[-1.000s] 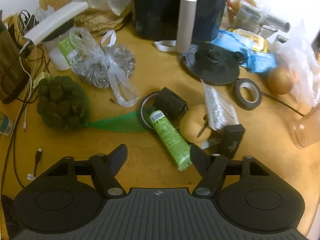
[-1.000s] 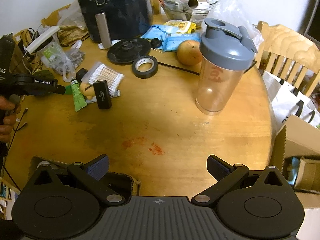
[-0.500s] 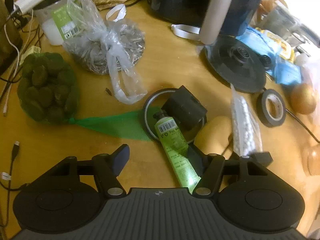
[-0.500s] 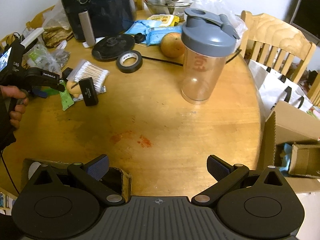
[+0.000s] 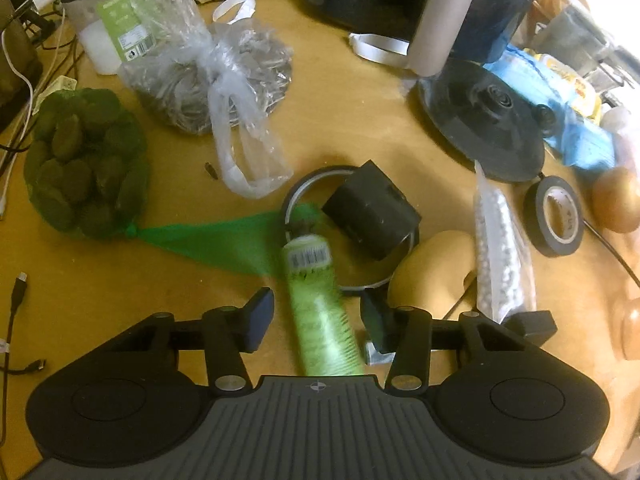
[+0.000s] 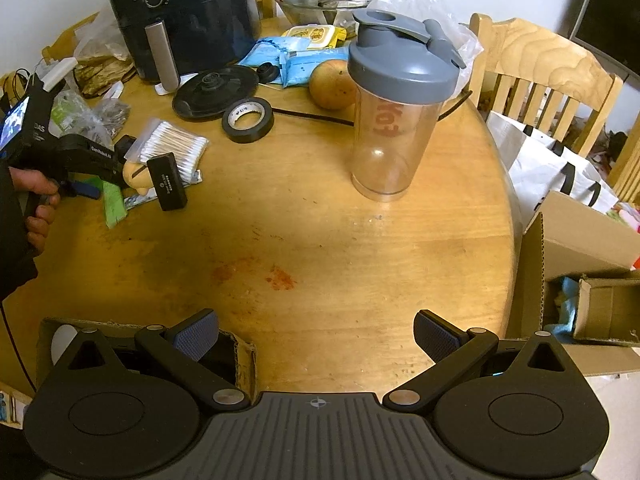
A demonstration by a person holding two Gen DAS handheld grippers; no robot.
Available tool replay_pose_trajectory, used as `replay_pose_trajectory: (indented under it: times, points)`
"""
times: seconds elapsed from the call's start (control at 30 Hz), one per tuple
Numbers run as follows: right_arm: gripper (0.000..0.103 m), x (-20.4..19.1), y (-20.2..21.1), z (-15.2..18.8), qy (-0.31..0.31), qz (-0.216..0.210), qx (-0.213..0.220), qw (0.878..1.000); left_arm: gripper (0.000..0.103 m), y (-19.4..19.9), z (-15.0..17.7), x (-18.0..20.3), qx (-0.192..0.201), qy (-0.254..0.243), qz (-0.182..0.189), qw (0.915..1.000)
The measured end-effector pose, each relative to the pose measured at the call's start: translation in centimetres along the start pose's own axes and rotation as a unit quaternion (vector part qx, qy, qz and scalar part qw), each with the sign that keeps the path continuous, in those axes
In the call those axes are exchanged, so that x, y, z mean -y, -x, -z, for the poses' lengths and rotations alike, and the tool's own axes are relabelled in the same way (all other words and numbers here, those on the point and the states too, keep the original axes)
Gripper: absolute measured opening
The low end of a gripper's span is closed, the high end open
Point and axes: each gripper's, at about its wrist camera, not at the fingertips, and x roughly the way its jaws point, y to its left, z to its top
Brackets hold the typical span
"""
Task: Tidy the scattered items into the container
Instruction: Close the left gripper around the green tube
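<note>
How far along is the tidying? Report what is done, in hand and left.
Done: something white lies in the small cardboard box at the near table edge; little else is visible inside.
In hand: the left claw has been closing around the green plastic tube, pads not yet pressing. The right claw is open, empty.
Left: black tape roll, cotton swab bag, clear shaker bottle.

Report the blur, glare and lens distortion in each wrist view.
Left wrist view: the green tube between the left gripper fingers is motion-smeared, the rest fairly sharp; the upper right corner is washed out. Right wrist view: sharp, fisheye bends the table edge, mild sheen mid-table, right gripper crisp.
</note>
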Motion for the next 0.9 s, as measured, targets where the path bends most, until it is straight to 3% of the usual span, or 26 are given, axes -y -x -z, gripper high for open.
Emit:
replay_pose_trajectory:
  times: [0.5,0.7,0.9]
  points:
    - [0.103,0.4,0.1,0.2,-0.004,0.001,-0.001,1.000,0.043,0.1,1.4,-1.0,0.004,0.012,0.000,0.9999]
    - [0.103,0.4,0.2,0.3,0.001,-0.001,0.001,1.000,0.029,0.2,1.3,-1.0,0.013,0.006,-0.012,0.9998]
    - [0.103,0.5,0.4,0.5,0.003,-0.001,0.002,1.000,0.028,0.3,1.6,-0.9,0.016,-0.016,-0.018,0.9996]
